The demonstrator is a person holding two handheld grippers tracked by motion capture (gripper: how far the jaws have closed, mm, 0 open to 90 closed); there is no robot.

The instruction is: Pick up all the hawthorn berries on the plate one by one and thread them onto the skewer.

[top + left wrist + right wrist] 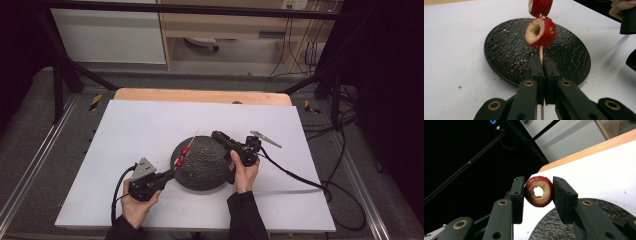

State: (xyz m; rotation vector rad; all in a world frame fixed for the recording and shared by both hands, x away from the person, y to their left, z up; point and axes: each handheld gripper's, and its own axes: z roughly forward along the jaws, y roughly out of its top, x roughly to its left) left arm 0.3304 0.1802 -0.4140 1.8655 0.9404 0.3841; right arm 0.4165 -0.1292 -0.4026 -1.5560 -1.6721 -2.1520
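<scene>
While the person's forearms come in from the near edge of the white table (125,130), the left gripper (170,173) sits at the near-left rim of the black round plate (210,172), its jaws squeezed together on a thin wooden skewer (540,53). Seen from the left gripper view, the stick passes between the closed jaws and rises over the plate, carrying two red cored fruit pieces – the lower one (540,32) shows its pale hollow centre, the upper one (540,6) is cut off by the top of that view. Crumbs lie scattered on the plate's rough surface and on the table beside it. From the high view the skewer slants away toward the far side, over the plate's left part, with the two red pieces (182,156) close together on it.

Farther back and to the right, the right gripper (216,134) reaches over the far rim of the plate. Its jaws grip a third fruit ring (539,191) by its red sides – the hole through its middle faces the right gripper view's camera. Beyond the table lies a wooden board (200,95)
</scene>
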